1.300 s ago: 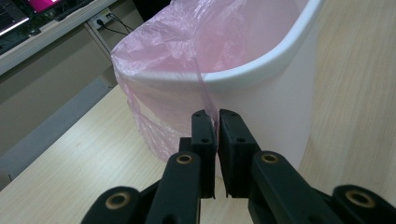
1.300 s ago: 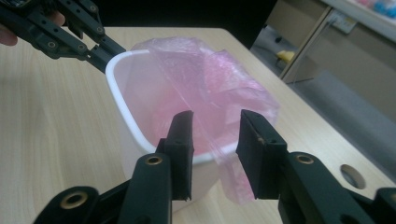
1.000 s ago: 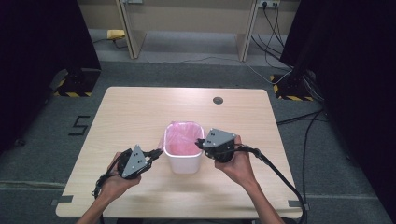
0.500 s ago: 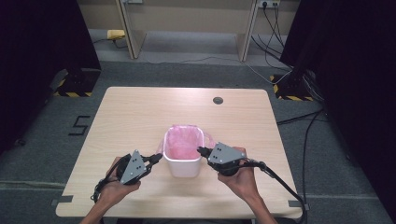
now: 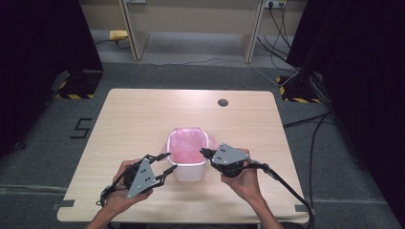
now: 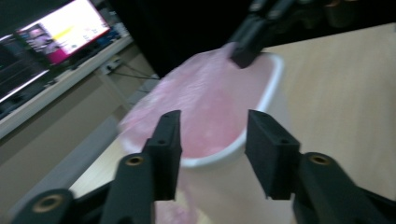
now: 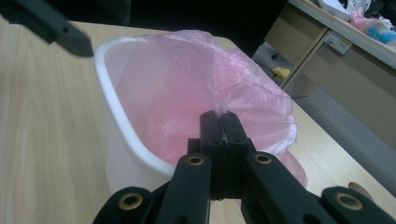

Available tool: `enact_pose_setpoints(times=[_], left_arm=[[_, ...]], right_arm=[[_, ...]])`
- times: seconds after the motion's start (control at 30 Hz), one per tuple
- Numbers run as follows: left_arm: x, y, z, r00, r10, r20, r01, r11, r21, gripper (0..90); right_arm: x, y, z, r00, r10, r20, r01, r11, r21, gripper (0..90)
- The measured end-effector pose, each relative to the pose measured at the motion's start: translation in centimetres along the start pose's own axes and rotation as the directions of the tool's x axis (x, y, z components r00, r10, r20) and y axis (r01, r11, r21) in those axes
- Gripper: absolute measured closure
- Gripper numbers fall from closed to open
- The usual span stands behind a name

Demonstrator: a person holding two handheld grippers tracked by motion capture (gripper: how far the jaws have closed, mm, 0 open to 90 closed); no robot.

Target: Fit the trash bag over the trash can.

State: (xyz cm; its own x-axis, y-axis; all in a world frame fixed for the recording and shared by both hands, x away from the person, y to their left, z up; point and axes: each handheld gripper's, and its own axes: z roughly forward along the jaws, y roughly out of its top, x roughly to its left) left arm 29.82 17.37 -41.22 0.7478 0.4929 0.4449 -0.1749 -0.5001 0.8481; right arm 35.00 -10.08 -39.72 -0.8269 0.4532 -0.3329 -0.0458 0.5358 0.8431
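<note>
A: What do you see from the high view?

B: A white bin (image 5: 187,167) stands on the counter (image 5: 143,119), near the edge by the person. A pink bag (image 5: 187,145) sits inside it. There are 2 grippers, 1 on each side of the bin. The left gripper (image 5: 167,162) is just beside the bin's left wall. Its fingers have just been opening, and they stand apart with nothing between them. The right gripper (image 5: 204,152) is at the bin's right rim.

A: Anything else on the counter?

B: A small dark round hole (image 5: 222,102) far back, well apart from the bin.

A: Now the left gripper view?

B: It is a bit blurry. The 2 black fingers (image 6: 168,140) are spread open in front of the white bin (image 6: 261,116). The rim shows in the gap, but the fingers do not press on it. The pink bag (image 6: 205,102) lines the inside. The right gripper (image 6: 245,51) is at the far rim, on the bag's edge.

A: And the right gripper view?

B: Its fingers (image 7: 219,128) are closed tight on a thin bit of the pink bag (image 7: 224,79), pinched right at the tips. The bag puffs up over the far side of the white bin (image 7: 116,107). A tip of the left gripper (image 7: 70,35) shows at the top left, just by the rim.
</note>
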Motion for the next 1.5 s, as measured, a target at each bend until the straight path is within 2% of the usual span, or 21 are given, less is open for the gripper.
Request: enact_pose_setpoints(times=[0.03, 0.07, 0.13, 0.23, 0.37, 0.5, 0.6, 0.7, 0.8, 0.87, 1.0, 1.03, 1.07, 1.13, 1.2, 1.27, 1.37, 1.43, 1.5], left_arm=[[-0.2, 0.0, 0.4, 0.9998, 0.008, 0.019, -0.008, 0.9999, 0.015, 65.0], [-0.4, 0.0, 0.7, 0.9996, 0.017, 0.021, -0.018, 0.9995, 0.027, 68.0], [-0.4, 0.3, 1.0, 0.9998, 0.008, 0.016, -0.009, 0.9988, 0.049, 66.7], [-0.6, 1.0, 1.5, 0.9998, 0.018, 0.001, -0.018, 0.9964, 0.082, 70.1], [-1.0, 1.8, 2.0, 0.9999, 0.002, -0.011, 0.0, 0.9918, 0.128, 72.4], [-1.1, 1.8, 2.2, 0.9998, -0.011, -0.018, 0.013, 0.9918, 0.127, 73.6], [-1.0, 1.7, 2.3, 0.9998, -0.007, -0.019, 0.009, 0.9925, 0.122, 75.6], [-0.8, 1.6, 2.2, 0.9997, -0.024, -0.005, 0.025, 0.9932, 0.114, 75.8], [-0.7, 1.3, 2.3, 0.9999, -0.015, 0.003, 0.015, 0.9957, 0.092, 74.1], [-0.7, 1.2, 2.2, 1.0, -0.002, 0.0, 0.002, 0.9959, 0.091, 69.5], [-0.6, 0.6, 1.4, 0.9999, -0.008, -0.015, 0.009, 0.9991, 0.043, 57.6], [-0.6, 0.6, 1.0, 0.9994, -0.018, -0.029, 0.019, 0.9994, 0.029, 54.8], [-0.5, 0.6, 0.6, 0.9989, -0.027, -0.038, 0.028, 0.9995, 0.017, 49.5], [-0.4, 0.6, -0.1, 0.9972, -0.044, -0.061, 0.044, 0.999, -0.01, 46.0], [0.2, 0.4, -1.0, 0.993, -0.085, -0.082, 0.083, 0.9963, -0.021, 43.1], [0.8, 0.2, -1.5, 0.9892, -0.107, -0.101, 0.105, 0.9942, -0.023, 42.3], [1.9, -0.6, -2.0, 0.9825, -0.143, -0.12, 0.143, 0.9897, -0.01, 41.4], [2.3, -1.0, -2.0, 0.981, -0.151, -0.122, 0.153, 0.9883, 0.002, 41.4], [2.6, -1.4, -1.8, 0.9824, -0.139, -0.124, 0.144, 0.9892, 0.027, 41.5]], right_arm=[[0.0, 0.0, 0.0, 1.0, 0.0, 0.0, 0.0, 1.0, 0.0, 90.0], [-0.1, 0.0, 0.1, 1.0, 0.001, 0.0, -0.001, 1.0, 0.0, 90.0], [-0.1, 0.0, 0.1, 1.0, 0.007, -0.003, -0.007, 1.0, -0.004, 90.0], [-0.1, 0.1, -0.1, 0.9999, 0.007, -0.011, -0.007, 1.0, -0.012, 90.0], [0.3, 0.2, -0.5, 0.9997, 0.003, -0.023, -0.003, 1.0, -0.024, 90.0], [0.9, 0.3, -1.0, 0.9995, -0.009, -0.03, 0.008, 1.0, -0.03, 90.0], [1.2, 0.3, -1.3, 0.9995, -0.026, -0.018, 0.026, 1.0, -0.013, 90.0], [1.7, 0.2, -1.9, 0.9994, -0.03, -0.016, 0.03, 1.0, -0.001, 90.0], [1.8, -0.1, -2.0, 0.9995, -0.022, -0.025, 0.022, 1.0, 0.007, 89.5], [1.6, -0.5, -1.7, 0.9992, 0.011, -0.039, -0.01, 1.0, 0.016, 86.7], [1.4, -1.2, -1.6, 0.9987, 0.019, -0.047, -0.017, 0.999, 0.049, 80.2], [1.4, -1.2, -1.7, 0.9982, 0.034, -0.049, -0.032, 0.999, 0.034, 75.4], [1.2, -1.1, -1.9, 0.9968, 0.064, -0.047, -0.063, 0.998, 0.028, 64.7], [0.8, -0.9, -2.4, 0.9959, 0.086, -0.026, -0.086, 0.996, 0.023, 58.1], [0.1, -0.9, -3.1, 0.9911, 0.128, -0.037, -0.129, 0.992, -0.005, 50.1], [-0.5, -0.9, -3.7, 0.9866, 0.159, -0.034, -0.16, 0.987, -0.024, 46.5], [-1.6, -1.1, -4.1, 0.9816, 0.188, -0.034, -0.188, 0.982, -0.015, 41.3], [-1.8, -1.3, -3.9, 0.9819, 0.186, -0.035, -0.186, 0.983, 0.007, 40.7], [-1.8, -1.5, -3.5, 0.9822, 0.183, -0.043, -0.182, 0.983, 0.012, 39.7]])
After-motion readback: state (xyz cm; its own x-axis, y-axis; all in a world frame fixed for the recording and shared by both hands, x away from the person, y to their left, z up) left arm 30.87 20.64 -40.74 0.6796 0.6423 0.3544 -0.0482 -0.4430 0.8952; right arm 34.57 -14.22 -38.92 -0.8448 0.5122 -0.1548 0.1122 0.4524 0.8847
